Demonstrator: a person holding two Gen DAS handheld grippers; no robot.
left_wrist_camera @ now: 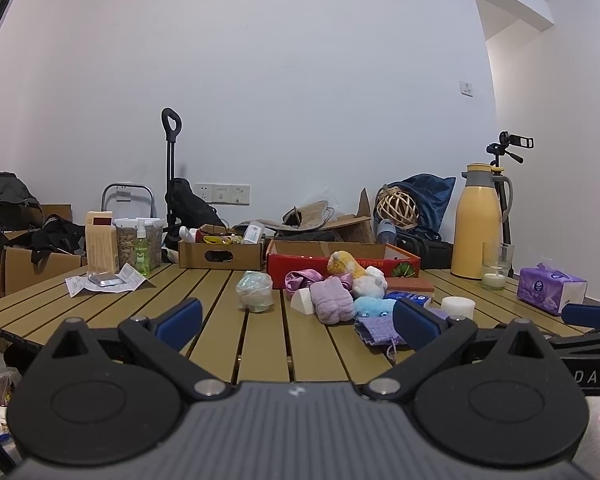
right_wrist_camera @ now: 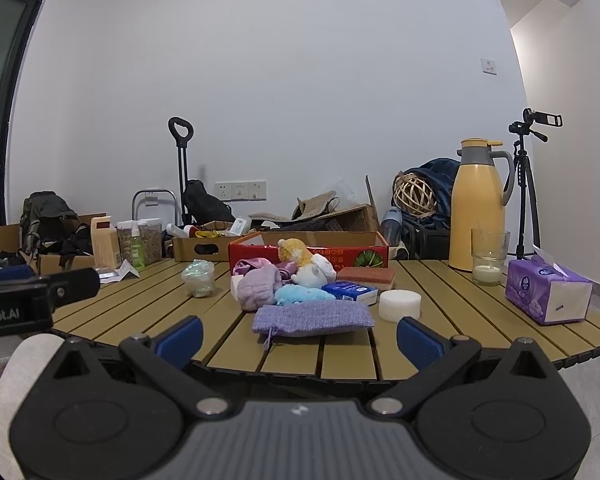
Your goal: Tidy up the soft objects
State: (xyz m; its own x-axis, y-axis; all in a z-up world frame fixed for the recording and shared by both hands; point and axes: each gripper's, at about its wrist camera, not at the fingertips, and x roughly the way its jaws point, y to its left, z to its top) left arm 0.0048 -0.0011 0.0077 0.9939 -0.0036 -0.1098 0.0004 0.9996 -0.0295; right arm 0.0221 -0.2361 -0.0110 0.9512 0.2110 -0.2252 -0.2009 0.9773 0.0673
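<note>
Both grippers, left (left_wrist_camera: 298, 320) & right (right_wrist_camera: 298, 338), fingers wide apart, nothing held. Risk: grabbing purple pouch (right_wrist_camera: 312, 317) may drag it into white foam disc (right_wrist_camera: 400, 305) nearby.

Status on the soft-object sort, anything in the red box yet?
Nothing looks done: I see nothing soft inside the red box. Nothing in hand: left tongs and right tongs are open, short of the table. Left: purple knit pouch, lilac towel roll, blue plush and white plush, piled together.
</note>
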